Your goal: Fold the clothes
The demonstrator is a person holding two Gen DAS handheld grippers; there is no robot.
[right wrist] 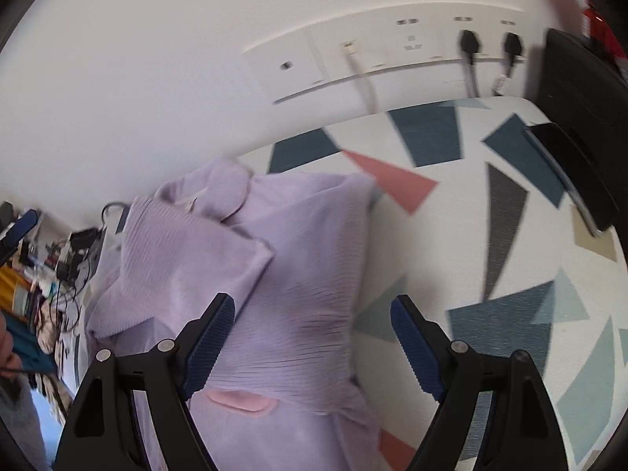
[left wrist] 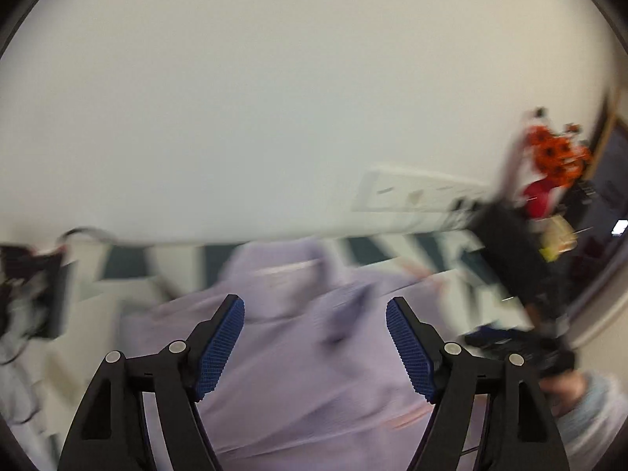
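Observation:
A lilac ribbed garment [right wrist: 274, 274] lies partly folded on a white tablecloth with coloured triangles [right wrist: 451, 235]; one part is turned over onto its body. A pink patch [right wrist: 239, 400] shows near its lower part. It also shows, blurred, in the left wrist view [left wrist: 298, 353]. My right gripper [right wrist: 313, 322] is open and empty, above the garment's right edge. My left gripper [left wrist: 315, 320] is open and empty, above the garment. The right gripper and the hand holding it [left wrist: 522, 314] appear at the right of the left wrist view.
A white wall with a socket strip [right wrist: 392, 55] and two black plugs [right wrist: 490, 45] runs behind the table. A black flat object [right wrist: 569, 176] lies at the table's far right. Cluttered cables and items [right wrist: 66, 267] sit at the left. Orange and red things [left wrist: 557, 161] are at the right.

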